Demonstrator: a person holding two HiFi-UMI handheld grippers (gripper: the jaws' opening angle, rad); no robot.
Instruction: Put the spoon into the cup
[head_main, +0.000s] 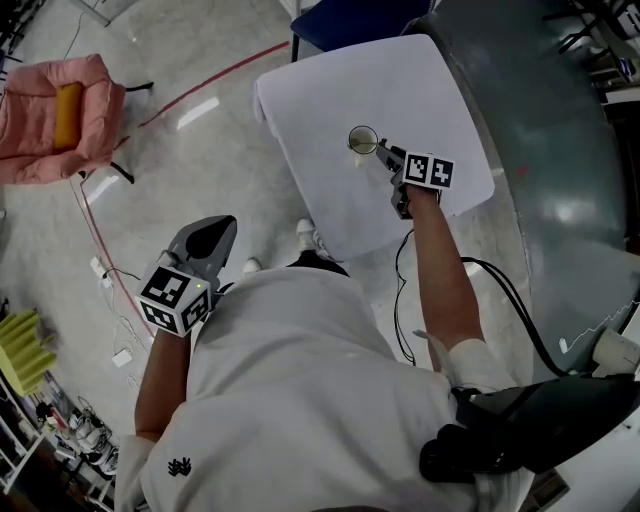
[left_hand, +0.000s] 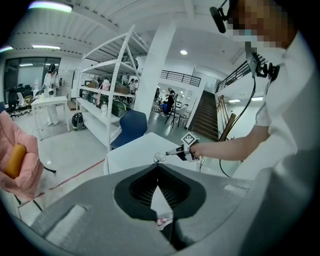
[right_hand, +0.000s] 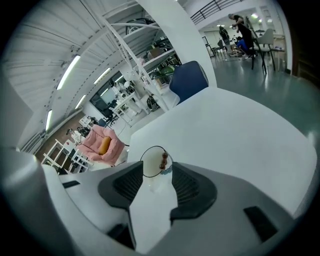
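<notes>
on the table (head_main: 440, 100), upper middle of the head view: spoon (right_hand: 163, 160) seems to be in the cup (right_hand: 156, 162).
the right gripper (right_hand: 157, 174) stands wide open and empty, the glass cup just past its tips. a small brown piece leaning at the cup's right rim looks like the spoon, so i judge the placing done. next it should draw straight back without knocking the cup. the left gripper (head_main: 226, 226), lower left, is closed on nothing. no readable writing, only square markers.
</notes>
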